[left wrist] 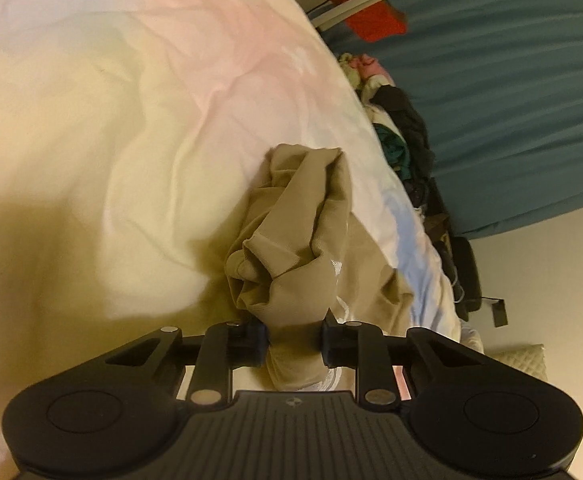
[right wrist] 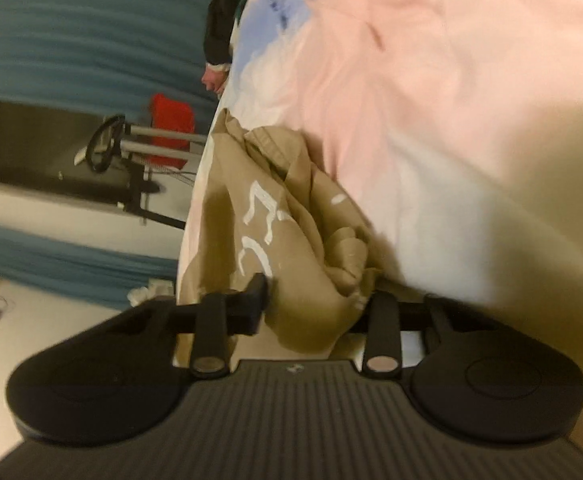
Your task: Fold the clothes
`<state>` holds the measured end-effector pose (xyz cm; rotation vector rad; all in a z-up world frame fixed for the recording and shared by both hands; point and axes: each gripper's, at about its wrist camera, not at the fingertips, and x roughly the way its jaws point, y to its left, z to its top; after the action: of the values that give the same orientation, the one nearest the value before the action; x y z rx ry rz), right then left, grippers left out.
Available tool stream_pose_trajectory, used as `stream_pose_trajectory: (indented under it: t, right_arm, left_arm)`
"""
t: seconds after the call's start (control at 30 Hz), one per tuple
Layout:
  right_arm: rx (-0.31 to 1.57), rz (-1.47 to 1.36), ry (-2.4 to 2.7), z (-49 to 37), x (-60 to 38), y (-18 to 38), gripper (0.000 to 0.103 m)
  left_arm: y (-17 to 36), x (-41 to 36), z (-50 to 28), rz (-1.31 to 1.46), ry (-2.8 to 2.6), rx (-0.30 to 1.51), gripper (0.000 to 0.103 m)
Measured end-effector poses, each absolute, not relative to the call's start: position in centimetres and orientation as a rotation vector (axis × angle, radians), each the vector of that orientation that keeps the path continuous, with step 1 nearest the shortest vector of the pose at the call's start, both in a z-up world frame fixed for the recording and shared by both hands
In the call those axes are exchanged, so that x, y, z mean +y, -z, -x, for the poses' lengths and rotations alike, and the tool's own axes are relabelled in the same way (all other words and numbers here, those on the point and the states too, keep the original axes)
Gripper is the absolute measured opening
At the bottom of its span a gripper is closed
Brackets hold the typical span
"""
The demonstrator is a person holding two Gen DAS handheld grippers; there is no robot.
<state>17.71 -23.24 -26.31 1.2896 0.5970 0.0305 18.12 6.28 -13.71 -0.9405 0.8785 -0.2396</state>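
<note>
A tan garment (left wrist: 291,240) with white printed marks lies bunched on a pale pastel bedsheet (left wrist: 111,140). In the left wrist view my left gripper (left wrist: 295,338) is shut on a thick fold of it, and the cloth fills the gap between the black fingers. The right wrist view shows the same tan garment (right wrist: 291,232), its white print facing up, crumpled against the pink and cream sheet (right wrist: 471,100). My right gripper (right wrist: 315,304) is shut on a bunched edge of the cloth, which hides most of its right finger.
A heap of dark and coloured clothes (left wrist: 403,140) lies at the bed's edge. Beyond hang teal curtains (left wrist: 511,100). A red cloth (left wrist: 371,16) hangs by a white-legged stand (right wrist: 147,140). Pale floor (left wrist: 551,280) runs along the bed, with a quilted cushion (left wrist: 523,360).
</note>
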Motion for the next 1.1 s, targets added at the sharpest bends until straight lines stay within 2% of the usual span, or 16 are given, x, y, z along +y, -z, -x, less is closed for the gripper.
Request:
stream_pose_trajectory:
  t: [0.1,0.17,0.37,0.57,0.8,0.93,1.1]
  right_arm:
    - [0.568,-1.243,-0.036,-17.0,-23.0,24.7,0.024]
    - [0.545,-1.234,-0.044,-16.0,-23.1,22.8,0.023]
    - [0.543,-1.207,-0.028,-13.2,-27.1,16.5,0.023]
    - [0.516,-1.221,0.028,-15.1,-34.9,12.0,0.023]
    - [0.338,-1.056,0.144,-25.3,-44.3,6.5,0.023]
    - [0.240,-0.972,0.180,-29.6,-48.3,6.5,0.023]
    - [0.290,-0.937,0.229,-32.5,-51.3,12.9,0.023]
  left_arm:
    - [12.6,6.3,-17.7,0.944,0.261,0.872,0.026]
    - [11.4,6.4,-17.3,0.941,0.297,0.862,0.025]
    - [6.1,4.2,-17.9,0.937,0.418,0.982,0.025]
    - [0.0,-4.5,-23.4,0.836,0.483,1.016,0.026]
    - [-5.1,-18.1,-34.2,0.762,0.560,0.896,0.026]
    - [-4.4,-24.2,-39.1,0.747,0.616,0.805,0.026]
    - [2.9,-28.9,-42.0,0.626,0.617,0.812,0.026]
